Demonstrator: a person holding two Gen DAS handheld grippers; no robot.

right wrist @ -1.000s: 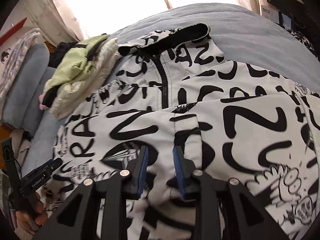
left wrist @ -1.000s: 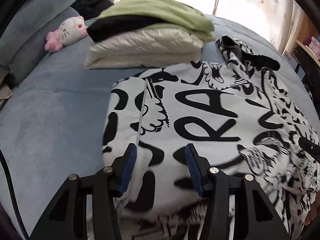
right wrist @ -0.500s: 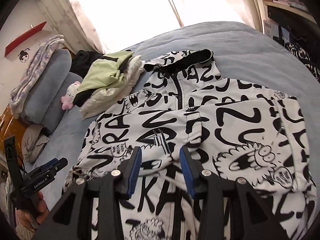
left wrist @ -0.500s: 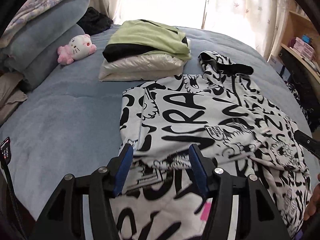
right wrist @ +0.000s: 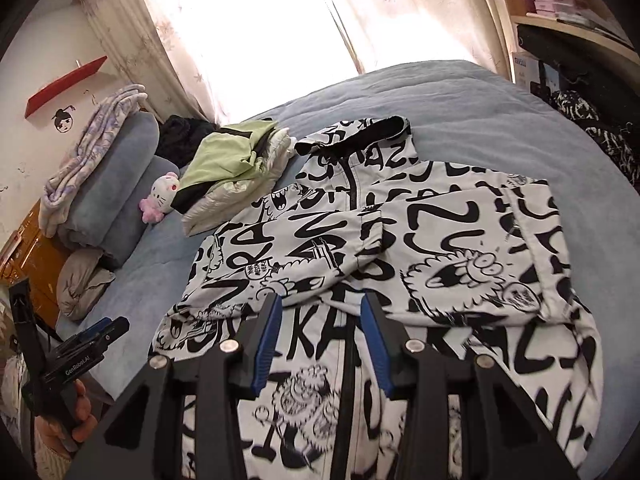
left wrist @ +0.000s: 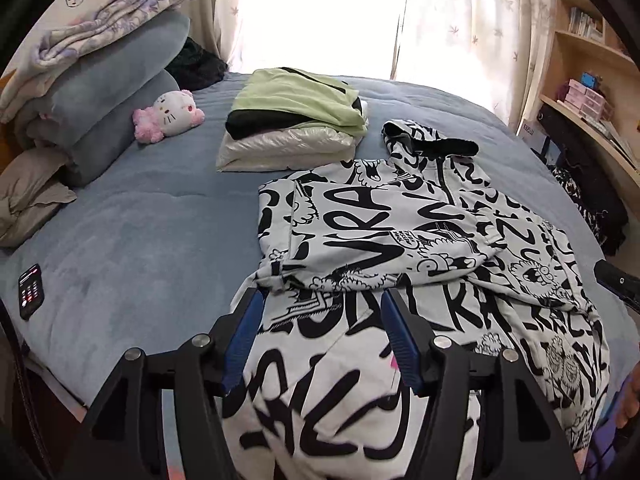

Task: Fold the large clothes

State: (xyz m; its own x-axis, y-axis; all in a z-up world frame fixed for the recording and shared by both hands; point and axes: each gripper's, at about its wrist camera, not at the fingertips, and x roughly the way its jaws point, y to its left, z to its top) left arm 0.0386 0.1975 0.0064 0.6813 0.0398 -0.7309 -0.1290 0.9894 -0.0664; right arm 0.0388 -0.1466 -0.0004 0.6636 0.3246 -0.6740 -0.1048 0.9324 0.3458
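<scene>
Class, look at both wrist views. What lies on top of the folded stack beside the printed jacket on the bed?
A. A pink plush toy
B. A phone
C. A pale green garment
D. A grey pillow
C. The pale green garment tops the stack, above a black layer and a shiny white one; the plush toy and phone lie apart on the bed.

jacket (left wrist: 400, 240) hem cut off below
</scene>
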